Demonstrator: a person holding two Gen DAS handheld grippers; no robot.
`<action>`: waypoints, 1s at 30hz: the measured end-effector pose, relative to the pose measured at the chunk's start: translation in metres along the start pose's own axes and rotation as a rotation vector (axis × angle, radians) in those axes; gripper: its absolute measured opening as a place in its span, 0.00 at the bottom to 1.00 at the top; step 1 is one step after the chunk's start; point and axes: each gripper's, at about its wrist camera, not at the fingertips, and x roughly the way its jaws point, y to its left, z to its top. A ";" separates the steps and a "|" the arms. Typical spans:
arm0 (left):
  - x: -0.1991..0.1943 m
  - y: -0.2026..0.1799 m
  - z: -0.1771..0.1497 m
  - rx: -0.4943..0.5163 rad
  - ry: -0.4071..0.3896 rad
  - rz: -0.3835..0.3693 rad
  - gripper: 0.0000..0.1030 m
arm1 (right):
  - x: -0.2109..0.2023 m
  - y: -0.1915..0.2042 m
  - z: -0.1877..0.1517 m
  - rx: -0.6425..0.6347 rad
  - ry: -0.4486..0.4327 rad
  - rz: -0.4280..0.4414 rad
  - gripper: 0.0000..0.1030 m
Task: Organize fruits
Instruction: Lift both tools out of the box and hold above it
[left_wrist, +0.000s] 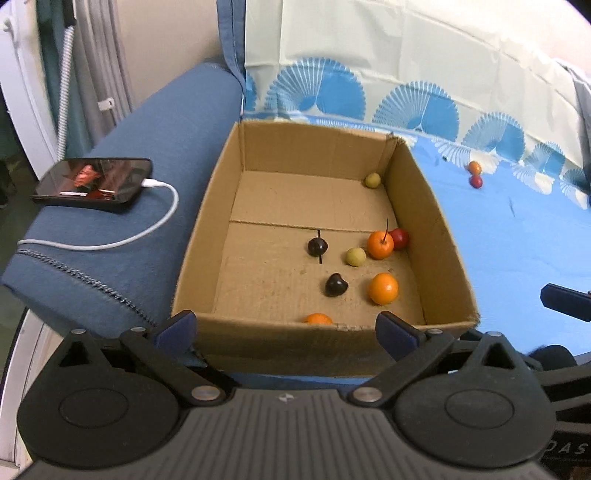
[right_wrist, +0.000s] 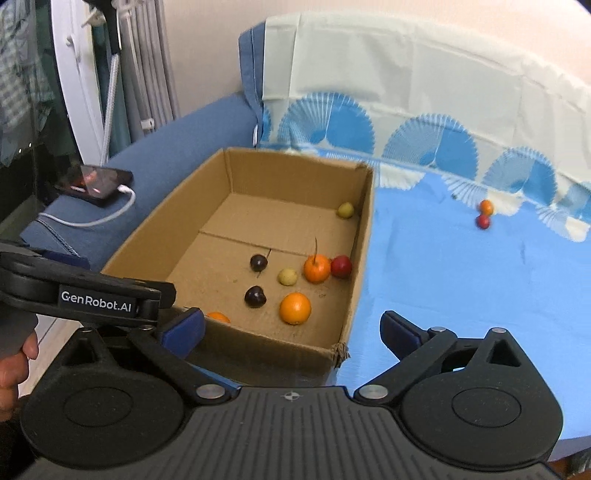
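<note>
An open brown cardboard box sits on a bright blue cloth with white fan patterns, its left side against the padded blue armrest of a sofa. Inside the box lie small round toy fruits: a large orange one near the right wall, an orange one with a thin dark stem farther back, touching a red one that lies against the right wall, and a pale yellow one just to the left of the stemmed orange. Two dark purple cherry-like fruits lie toward the middle of the floor, one nearer than the other. Another pale yellow fruit rests in the far right corner, and a further orange fruit shows only its top behind the near wall. Outside the box, well apart on the cloth to the far right, a small orange fruit and a small red fruit lie touching each other. The left gripper hangs over the near edge of the box with its blue-padded jaws spread wide and nothing between them. The right gripper is held over the box's near right corner, its jaws likewise wide apart and empty; in the right wrist view the left tool crosses the left edge, with part of a person's hand below it. On the armrest, left of the box, a black smartphone with a lit screen lies plugged into a white cable.
</note>
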 end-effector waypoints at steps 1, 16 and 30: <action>-0.007 0.001 -0.002 -0.003 -0.010 0.001 1.00 | -0.007 0.001 -0.002 0.002 -0.011 0.000 0.99; -0.073 -0.011 -0.022 0.007 -0.131 0.027 1.00 | -0.074 0.009 -0.023 -0.013 -0.138 -0.008 0.99; -0.098 -0.017 -0.029 0.023 -0.179 0.023 1.00 | -0.100 0.012 -0.029 -0.005 -0.200 -0.018 0.99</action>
